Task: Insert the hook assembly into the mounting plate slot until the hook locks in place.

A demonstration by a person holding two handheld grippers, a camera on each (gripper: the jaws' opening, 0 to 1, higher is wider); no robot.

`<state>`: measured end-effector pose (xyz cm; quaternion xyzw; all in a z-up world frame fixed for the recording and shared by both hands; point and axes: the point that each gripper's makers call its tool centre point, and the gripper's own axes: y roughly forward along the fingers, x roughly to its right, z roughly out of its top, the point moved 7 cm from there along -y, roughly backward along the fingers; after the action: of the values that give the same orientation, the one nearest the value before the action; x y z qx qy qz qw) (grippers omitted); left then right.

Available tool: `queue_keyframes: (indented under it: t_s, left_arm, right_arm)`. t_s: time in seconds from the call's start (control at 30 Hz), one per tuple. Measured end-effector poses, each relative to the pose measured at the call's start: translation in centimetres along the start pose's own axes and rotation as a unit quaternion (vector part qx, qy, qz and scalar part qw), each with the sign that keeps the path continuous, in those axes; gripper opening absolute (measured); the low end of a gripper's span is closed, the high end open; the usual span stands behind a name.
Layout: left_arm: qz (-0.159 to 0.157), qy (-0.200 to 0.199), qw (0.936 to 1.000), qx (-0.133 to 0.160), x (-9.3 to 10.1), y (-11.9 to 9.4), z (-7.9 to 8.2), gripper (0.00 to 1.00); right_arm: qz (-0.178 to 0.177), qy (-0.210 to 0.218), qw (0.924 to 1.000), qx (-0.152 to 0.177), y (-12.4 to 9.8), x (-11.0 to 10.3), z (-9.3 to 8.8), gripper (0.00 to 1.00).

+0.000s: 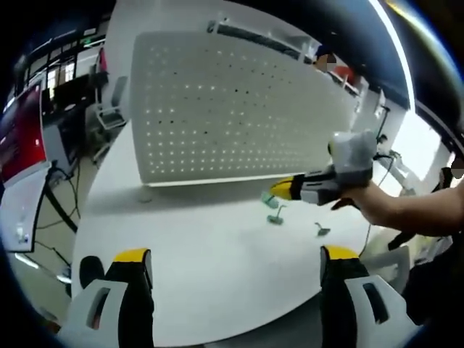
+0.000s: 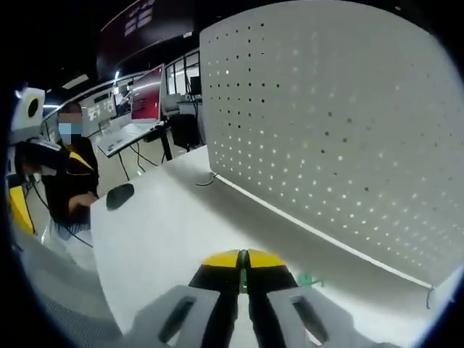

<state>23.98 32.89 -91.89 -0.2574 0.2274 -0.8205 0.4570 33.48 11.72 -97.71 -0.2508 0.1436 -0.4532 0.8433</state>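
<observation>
**Right tongs have a hook pinched, now get it lined up with the pegboard**

The right tongs [image 2: 243, 262] are pressed together on something thin and green, a sliver of it peeks out right at the seam between the yellow tips, so I'd call that one hook [image 2: 241, 279] in the grip. In the left gripper view you can see the same right tongs [image 1: 279, 188] coming in from the right, held by a person's hand [image 1: 360, 190], tips aimed toward the bottom edge of the white pegboard [image 1: 225, 109]. The left tongs [image 1: 235, 264] are spread wide, holding nothing, hanging over the near edge of the worktop [image 1: 210, 246].

How I'd do this step: bring the hook square to the board, pick one hole near the bottom row, and push straight in instead of at an angle. These little hooks look light and thin, so a loose pinch could let it twist. The free left tongs could steady the board if it wobbles, since it stands upright on small feet.

The hooks look like small green bent pieces. Two more lie on the worktop in front of the board: one spare hook [image 1: 276, 217] just below the right tongs' tips, another spare hook [image 1: 322, 230] off toward the right edge. A dark oval thing [image 2: 119, 196] sits at the far left corner, can't tell what it is.
</observation>
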Motion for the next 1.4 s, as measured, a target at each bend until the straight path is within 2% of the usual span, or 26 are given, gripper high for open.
queue_keyframes:
  t_s: [0.23, 0.6, 0.8, 1.03, 1.4]
  left_arm:
    - [-0.015, -0.015, 0.9998, 0.003, 0.5, 0.4, 0.2, 0.97]
    - [-0.035, -0.025, 0.999, 0.011, 1.6, 1.3, 1.3, 0.94]
    - [-0.052, -0.035, 0.9979, 0.013, 2.3, 2.0, 1.8, 0.91]
    - [-0.076, -0.059, 0.9952, 0.016, 3.0, 2.9, 2.3, 0.87]
    - [-0.113, -0.103, 0.9874, 0.04, 4.0, 3.7, 3.9, 0.77]
  right_arm:
    - [0.004, 0.02, 0.9993, 0.03, -1.7, -0.3, 1.3, 0.0]
    - [0.017, 0.051, 0.9953, 0.081, -4.7, -1.2, 3.2, 0.0]
    - [0.032, 0.068, 0.9909, 0.112, -6.5, -2.1, 4.3, 0.0]
    - [0.052, 0.096, 0.982, 0.154, -8.5, -3.2, 6.1, 0.0]
    - [0.074, 0.127, 0.9723, 0.181, -9.5, -4.7, 6.7, 0.0]
